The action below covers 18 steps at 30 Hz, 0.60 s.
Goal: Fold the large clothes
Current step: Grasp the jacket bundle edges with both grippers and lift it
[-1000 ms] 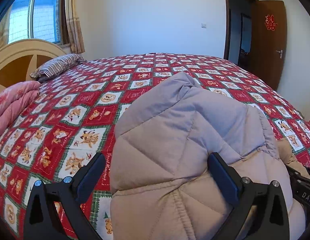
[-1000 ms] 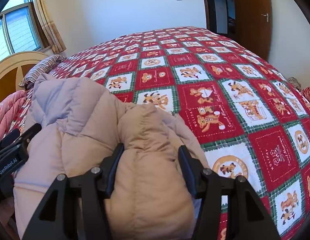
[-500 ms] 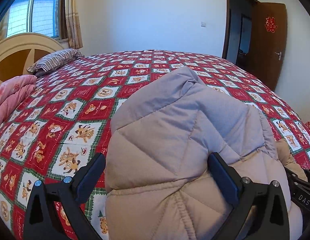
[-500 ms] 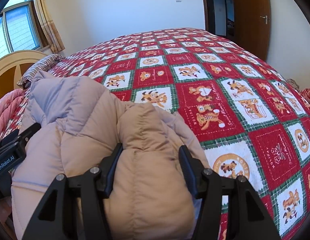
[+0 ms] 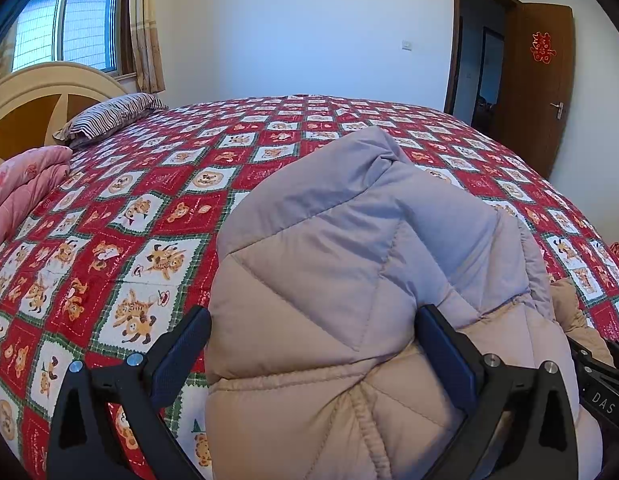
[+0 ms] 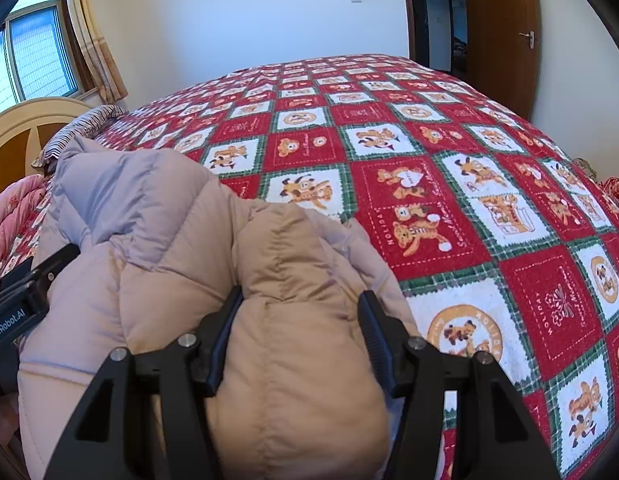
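Covering nearly all of both views, a bedspread (image 5: 157, 216) in red, white and green checks printed with cartoon bears lies flat over a large bed. At its near edge sits a bulky quilted down jacket (image 5: 349, 280), beige with greyish-lilac panels, bunched into a rounded heap that peaks toward the middle of the bed.

At the far left stands a cream, curved headboard (image 5: 41, 96), with a striped pillow (image 5: 109, 118) in front of it and a folded pink quilt (image 5: 21, 188) nearer the camera. A window (image 5: 65, 16) with a patterned curtain (image 5: 147, 28) is behind them; on the right a brown door (image 5: 537, 80) stands open.

The left gripper (image 5: 311, 340) is spread wide around the left side of the jacket's heap. Its right finger presses into the padding, while its left finger stands just beside the fabric, so I cannot tell whether it truly grips. The right gripper (image 6: 299, 332) is about half closed, both pads sunk into a beige fold of the jacket, clenching it.

Readable writing: "GenRobot.AI" on the left gripper's body in the right wrist view, "DAS" on the right gripper's body in the left wrist view, "HOLIDAY" printed round a bear medallion (image 6: 465, 332), and a red double-happiness character (image 5: 543, 47) on the door.
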Each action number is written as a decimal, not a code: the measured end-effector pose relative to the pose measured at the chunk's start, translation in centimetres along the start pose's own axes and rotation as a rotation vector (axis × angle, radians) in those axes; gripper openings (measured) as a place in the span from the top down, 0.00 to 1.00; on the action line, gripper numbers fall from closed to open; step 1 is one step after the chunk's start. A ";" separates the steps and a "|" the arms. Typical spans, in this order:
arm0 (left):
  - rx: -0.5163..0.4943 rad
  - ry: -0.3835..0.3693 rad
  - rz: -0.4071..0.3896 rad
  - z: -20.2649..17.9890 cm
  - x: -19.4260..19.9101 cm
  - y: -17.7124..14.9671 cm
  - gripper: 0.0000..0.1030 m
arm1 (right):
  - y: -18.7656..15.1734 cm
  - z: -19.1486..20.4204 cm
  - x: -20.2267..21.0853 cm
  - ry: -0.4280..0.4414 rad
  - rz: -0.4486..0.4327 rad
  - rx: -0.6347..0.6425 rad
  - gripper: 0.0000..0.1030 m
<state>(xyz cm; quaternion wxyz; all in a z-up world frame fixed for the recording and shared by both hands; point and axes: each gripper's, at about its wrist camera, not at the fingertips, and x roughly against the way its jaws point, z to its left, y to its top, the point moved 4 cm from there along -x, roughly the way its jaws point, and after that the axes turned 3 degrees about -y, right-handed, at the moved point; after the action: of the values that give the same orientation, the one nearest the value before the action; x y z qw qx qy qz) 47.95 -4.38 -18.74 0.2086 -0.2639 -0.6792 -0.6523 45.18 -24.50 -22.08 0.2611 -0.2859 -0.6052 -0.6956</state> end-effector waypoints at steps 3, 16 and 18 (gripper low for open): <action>-0.002 0.005 -0.001 -0.1 -0.1 -0.1 0.01 | 0.0 0.0 -0.2 0.000 0.002 0.000 0.43; -0.004 0.008 0.007 -0.2 -0.4 -0.1 0.01 | -0.2 -0.1 -0.5 0.006 0.000 -0.006 0.42; -0.004 0.003 0.018 -0.2 -0.4 -0.1 0.01 | -0.2 -0.1 -0.5 0.007 0.001 -0.006 0.42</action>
<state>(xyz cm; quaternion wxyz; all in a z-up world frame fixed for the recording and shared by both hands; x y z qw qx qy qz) 48.14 -4.59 -19.06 0.2148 -0.2695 -0.6752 -0.6522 45.41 -24.57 -22.62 0.2628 -0.2847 -0.6020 -0.6982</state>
